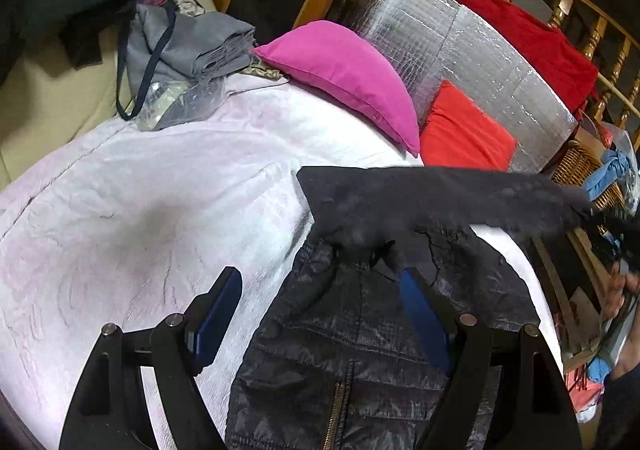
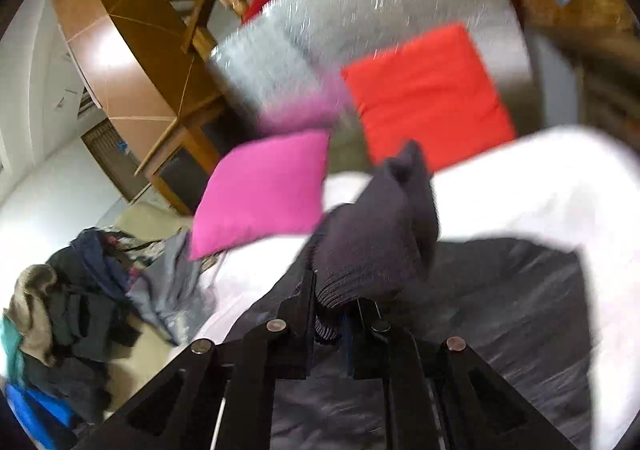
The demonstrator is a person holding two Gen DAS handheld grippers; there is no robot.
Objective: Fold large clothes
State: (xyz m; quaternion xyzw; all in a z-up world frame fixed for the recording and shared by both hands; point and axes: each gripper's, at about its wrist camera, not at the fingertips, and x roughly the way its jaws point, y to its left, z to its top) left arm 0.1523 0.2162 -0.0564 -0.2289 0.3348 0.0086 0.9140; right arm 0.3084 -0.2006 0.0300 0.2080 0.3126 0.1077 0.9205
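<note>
A black quilted jacket with a brass zipper lies front up on the white bedspread. Its sleeve is lifted and stretched across to the right, blurred. My left gripper is open and empty just above the jacket's collar area, one blue-padded finger over the bedspread, the other over the jacket. My right gripper is shut on the ribbed cuff of the sleeve and holds it up over the jacket. The right wrist view is motion-blurred.
A pink cushion, a red cushion and a silver foil sheet lean on the wooden headboard. Grey folded clothes and a plastic bag lie at the bed's far left. A wicker basket stands right. A clothes pile sits on a chair.
</note>
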